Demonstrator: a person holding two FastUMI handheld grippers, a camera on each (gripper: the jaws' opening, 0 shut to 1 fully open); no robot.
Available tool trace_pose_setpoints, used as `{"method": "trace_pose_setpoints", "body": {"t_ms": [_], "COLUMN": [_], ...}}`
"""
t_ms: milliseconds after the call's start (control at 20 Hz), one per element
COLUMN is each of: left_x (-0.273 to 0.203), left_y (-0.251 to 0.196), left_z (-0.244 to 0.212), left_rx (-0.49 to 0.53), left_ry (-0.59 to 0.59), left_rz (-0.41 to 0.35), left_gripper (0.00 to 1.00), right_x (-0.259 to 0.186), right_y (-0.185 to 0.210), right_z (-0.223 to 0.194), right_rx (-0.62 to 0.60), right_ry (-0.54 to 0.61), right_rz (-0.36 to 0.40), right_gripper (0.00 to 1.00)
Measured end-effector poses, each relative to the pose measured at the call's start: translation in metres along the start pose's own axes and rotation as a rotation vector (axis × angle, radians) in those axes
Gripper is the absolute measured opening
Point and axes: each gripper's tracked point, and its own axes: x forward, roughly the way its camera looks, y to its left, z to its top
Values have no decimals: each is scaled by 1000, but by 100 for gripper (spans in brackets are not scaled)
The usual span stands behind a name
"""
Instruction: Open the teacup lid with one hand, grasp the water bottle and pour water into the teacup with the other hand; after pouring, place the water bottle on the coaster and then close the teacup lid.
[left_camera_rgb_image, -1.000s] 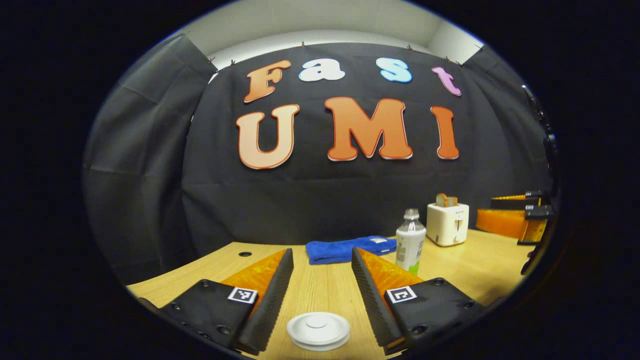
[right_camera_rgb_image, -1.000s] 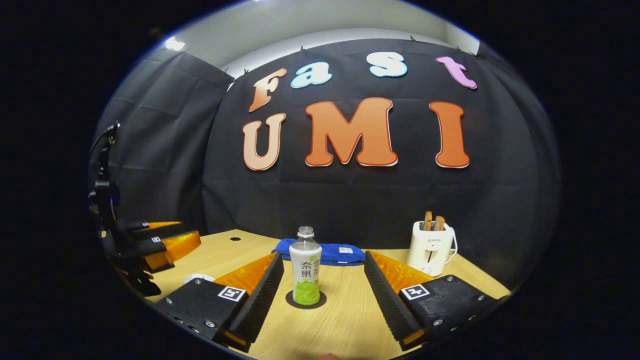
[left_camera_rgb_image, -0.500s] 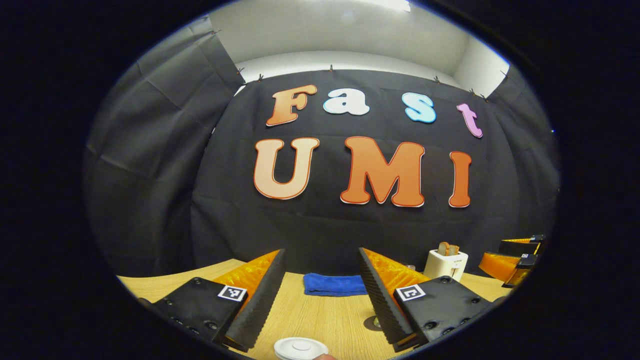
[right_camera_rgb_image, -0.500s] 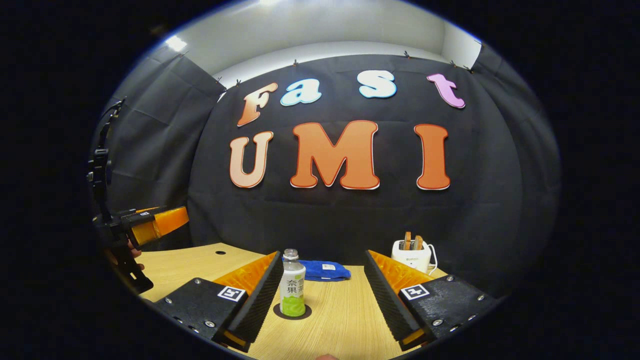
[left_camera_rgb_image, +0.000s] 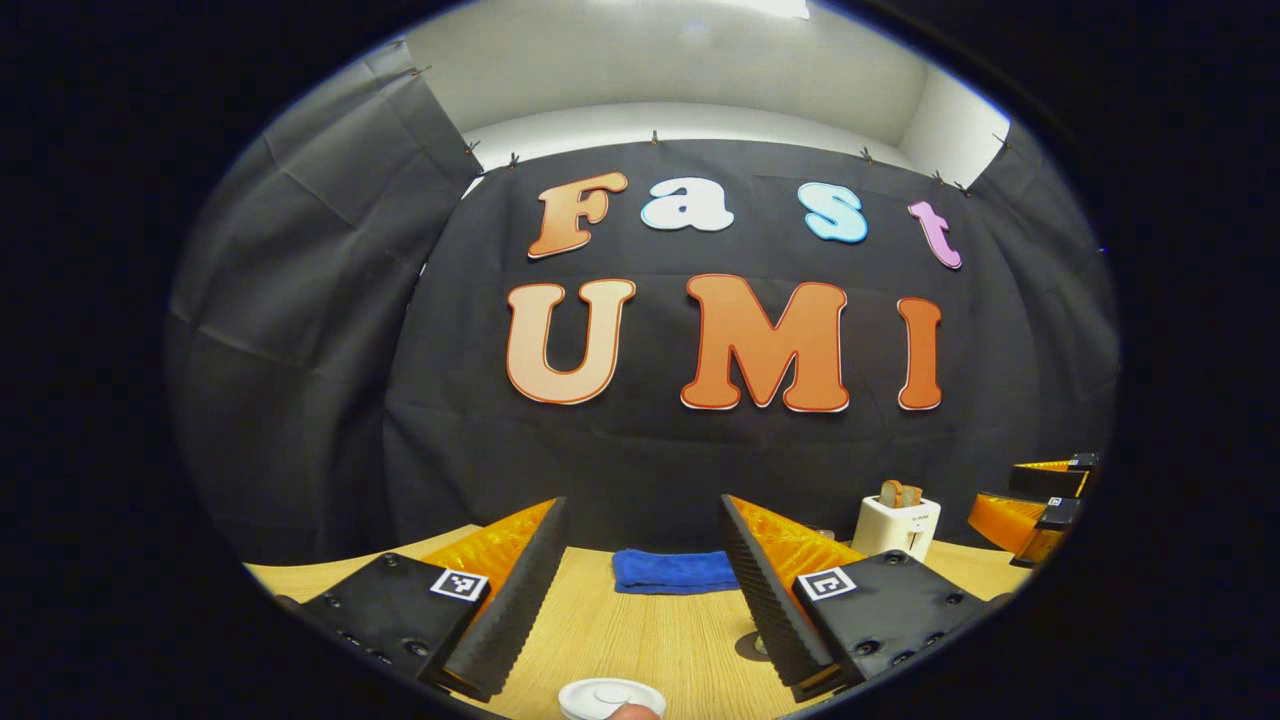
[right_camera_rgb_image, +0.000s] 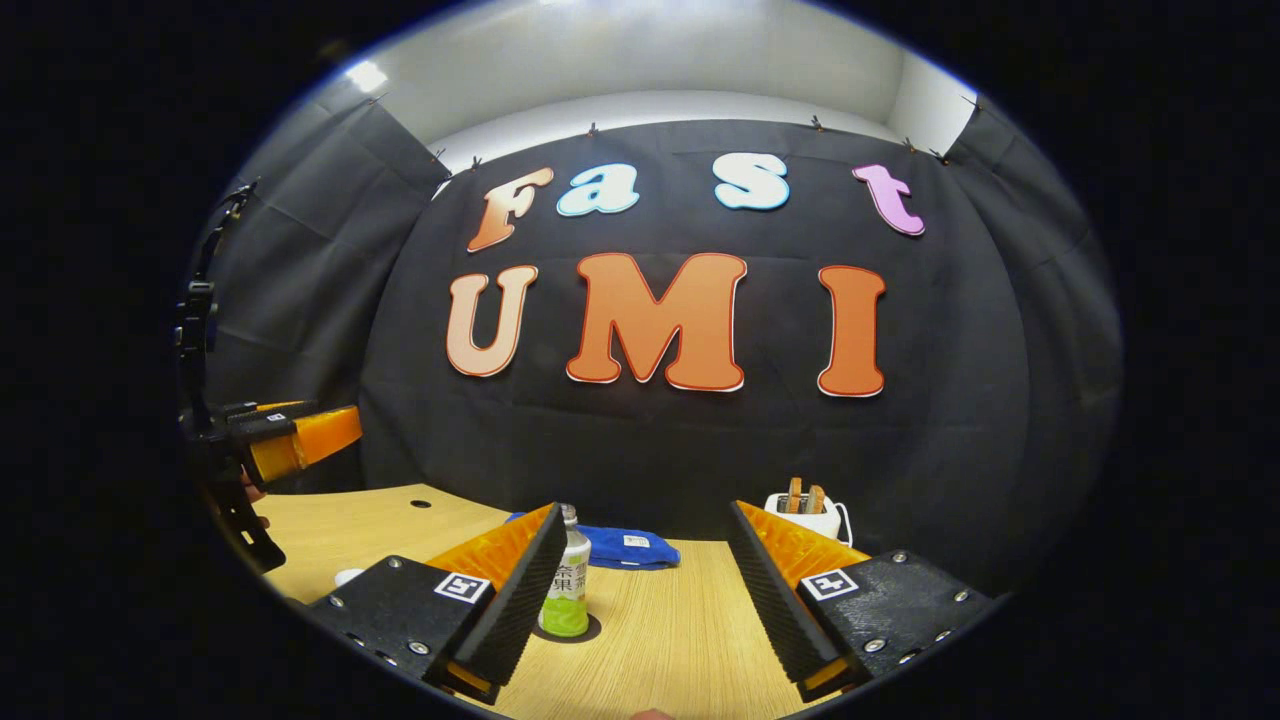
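Your left gripper (left_camera_rgb_image: 640, 590) is wide open and holds nothing. Its fingers point over the table (left_camera_rgb_image: 640, 640), and the white lid (left_camera_rgb_image: 605, 697) sits low between them at the near edge, closed on the cup as far as you can see; the cup itself is hidden beneath it. Your right gripper (right_camera_rgb_image: 645, 590) is equally wide open and empty. The bottle (right_camera_rgb_image: 567, 590) stands upright on the dark coaster (right_camera_rgb_image: 592, 630), just beside the inner face of that gripper's left finger, whether touching or not is unclear, and its cap is off. Farther back lie a blue cloth (right_camera_rgb_image: 620, 548) and a white toaster (right_camera_rgb_image: 808, 515) with bread in it.

Judging from this layout, the task looks complete: lid on, bottle on the coaster, both tools free. Whether water is in the cup cannot be told with the lid on. If so, nothing is left but to draw both grippers clear without knocking the bottle.
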Motion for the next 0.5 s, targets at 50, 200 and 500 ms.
{"method": "trace_pose_setpoints", "body": {"t_ms": [50, 200, 500], "left_x": [0, 0, -1], "left_y": [0, 2, 4], "left_z": [-1, -5, -14], "left_rx": [2, 10, 40], "left_ry": [3, 17, 46], "left_rz": [0, 5, 1], "left_gripper": [95, 95, 97], "right_x": [1, 1, -1], "right_y": [-1, -1, 5], "right_z": [-1, -4, -6], "right_rx": [1, -6, -12], "right_ry": [2, 11, 15], "right_rz": [-1, -3, 13], "right_gripper": [97, 97, 97]}}
